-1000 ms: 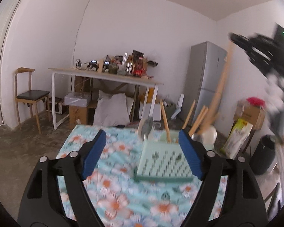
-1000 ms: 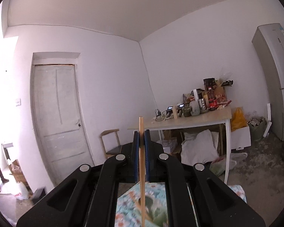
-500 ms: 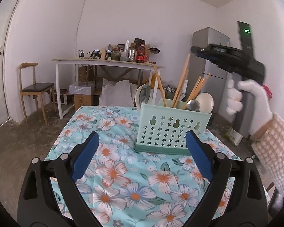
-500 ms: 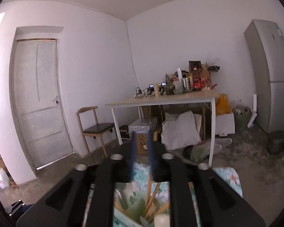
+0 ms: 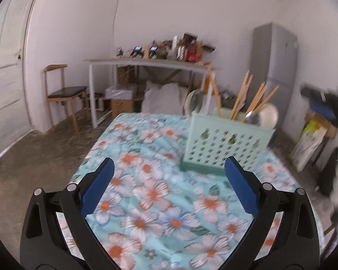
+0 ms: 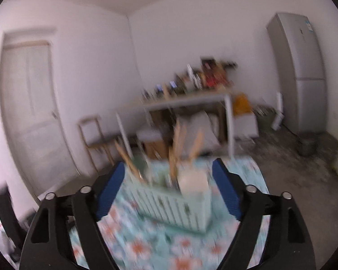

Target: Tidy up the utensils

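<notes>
A mint-green perforated utensil holder [image 5: 225,148] stands on the flowered tablecloth [image 5: 151,193], holding several wooden chopsticks [image 5: 241,94], a metal spoon [image 5: 253,117] and a white spoon [image 5: 269,114]. My left gripper [image 5: 169,164] hovers over the cloth in front of the holder and to its left; its jaws are opening and nothing is between them. The right wrist view is blurred. There the holder [image 6: 175,202] and its chopsticks [image 6: 178,144] show low between the fingers of my right gripper [image 6: 169,164]. Its jaws are opening and the pads press on nothing.
A white table [image 5: 146,64] loaded with clutter stands at the back wall, with boxes and bags under it. A wooden chair [image 5: 63,92] is to its left and a grey fridge [image 5: 275,67] to its right. The right hand's gripper [image 5: 322,105] blurs past the table's right side.
The right gripper let go of the chopstick it held, opened wide and dropped toward the holder. The left gripper opened a little wider and tilted down toward the cloth.
</notes>
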The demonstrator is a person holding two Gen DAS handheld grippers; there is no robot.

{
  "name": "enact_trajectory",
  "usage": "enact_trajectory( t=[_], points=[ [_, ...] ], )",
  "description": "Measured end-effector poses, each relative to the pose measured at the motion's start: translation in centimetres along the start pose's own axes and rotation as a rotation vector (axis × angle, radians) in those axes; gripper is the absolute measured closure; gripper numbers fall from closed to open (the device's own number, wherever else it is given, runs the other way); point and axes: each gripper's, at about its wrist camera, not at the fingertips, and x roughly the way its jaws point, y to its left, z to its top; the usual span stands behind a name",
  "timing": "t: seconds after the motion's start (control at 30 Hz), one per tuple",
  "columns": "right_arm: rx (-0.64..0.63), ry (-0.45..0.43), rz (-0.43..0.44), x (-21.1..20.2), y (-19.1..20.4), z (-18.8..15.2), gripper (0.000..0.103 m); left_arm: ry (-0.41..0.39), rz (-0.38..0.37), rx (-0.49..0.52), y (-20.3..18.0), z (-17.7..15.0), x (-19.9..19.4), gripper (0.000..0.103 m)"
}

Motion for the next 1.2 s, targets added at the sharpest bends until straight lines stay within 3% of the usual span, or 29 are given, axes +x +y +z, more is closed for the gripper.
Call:
enact_trajectory(
  t=[0.1, 0.17, 0.33, 0.5, 0.77, 1.2],
  points=[
    [0.010, 0.123, -0.108, 1.1, 0.7, -3.0, 0.013, 0.036, 0.073, 0.017, -0.2, 0.1, 0.3, 0.008],
    [0.008, 0.158, -0.188, 1.3, 1.2, -4.6, 0.010, 0.052, 0.109, 0.013, -0.1, 0.2, 0.4, 0.008],
    [-0.032, 0.192, -0.286, 1.3, 1.8, -6.1, 0.009, 0.110, 0.198, 0.023, 0.0, 0.4, 0.9, 0.008],
    [-0.070, 0.178, -0.354, 1.2, 2.1, -5.8, 0.009, 0.145, 0.229, 0.010, 0.4, 0.2, 1.1, 0.008],
    [-0.044, 0.173, -0.375, 1.2, 1.6, -5.8, 0.009, 0.168, 0.268, -0.009, 0.8, 0.1, 1.4, 0.008],
    [-0.043, 0.176, -0.367, 1.5, 1.6, -5.7, 0.009, 0.175, 0.268, -0.009, 0.9, 0.1, 1.7, 0.008]
  ],
)
